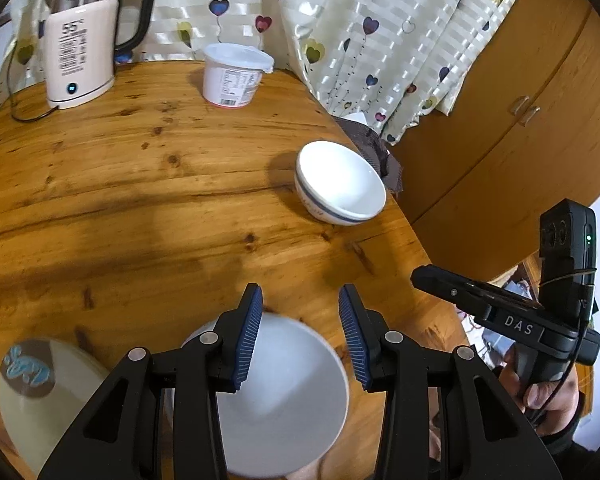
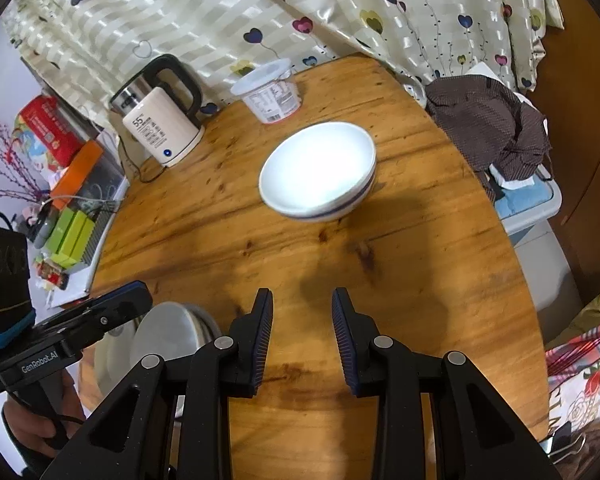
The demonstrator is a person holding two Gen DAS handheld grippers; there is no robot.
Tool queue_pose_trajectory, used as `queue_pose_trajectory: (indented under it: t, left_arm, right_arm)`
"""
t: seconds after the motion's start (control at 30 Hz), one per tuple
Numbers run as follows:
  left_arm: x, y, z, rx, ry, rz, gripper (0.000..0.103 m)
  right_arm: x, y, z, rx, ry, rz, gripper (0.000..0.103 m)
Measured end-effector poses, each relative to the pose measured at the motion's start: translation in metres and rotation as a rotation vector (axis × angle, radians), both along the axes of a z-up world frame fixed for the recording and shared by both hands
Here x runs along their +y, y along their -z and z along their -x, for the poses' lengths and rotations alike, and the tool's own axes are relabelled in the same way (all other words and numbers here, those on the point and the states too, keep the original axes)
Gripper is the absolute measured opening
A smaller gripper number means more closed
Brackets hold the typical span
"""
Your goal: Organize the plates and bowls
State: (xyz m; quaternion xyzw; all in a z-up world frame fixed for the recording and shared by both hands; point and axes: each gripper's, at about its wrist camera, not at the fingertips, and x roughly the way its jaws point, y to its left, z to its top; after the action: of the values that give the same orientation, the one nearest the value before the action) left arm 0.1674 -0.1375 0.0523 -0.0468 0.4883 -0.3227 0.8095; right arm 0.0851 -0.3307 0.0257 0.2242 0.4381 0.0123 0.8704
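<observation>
Round pine table (image 2: 420,280): kettle (image 1: 82,40), tub (image 1: 234,74), banded bowl (image 2: 320,172). Heart-print curtain (image 1: 360,20) behind. Both grippers' jaws apart, nothing clamped.

The right gripper (image 2: 302,336) hovered over the round wooden table (image 2: 440,280), its jaws apart with nothing between them. A blue-banded white bowl (image 2: 318,172) sat further on, near a lidded tub (image 2: 270,94) and a kettle (image 2: 160,120). The left gripper (image 2: 112,312) showed at the lower left beside another bowl (image 2: 164,336).
</observation>
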Motion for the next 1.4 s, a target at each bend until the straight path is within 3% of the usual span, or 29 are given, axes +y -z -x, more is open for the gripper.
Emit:
queue_pose_trajectory:
  t: [0.43,1.4]
  left_arm:
    - [-0.035,0.000,-0.046,0.031,0.025,-0.015,0.041]
    - [-0.090,0.039,-0.115,0.140,0.047,-0.052,0.041]
  right_arm:
    - [-0.029,-0.002,-0.039,0.007,0.036,0.004,0.030]
    - [-0.067,0.022,-0.096,0.067,0.069,-0.049,0.028]
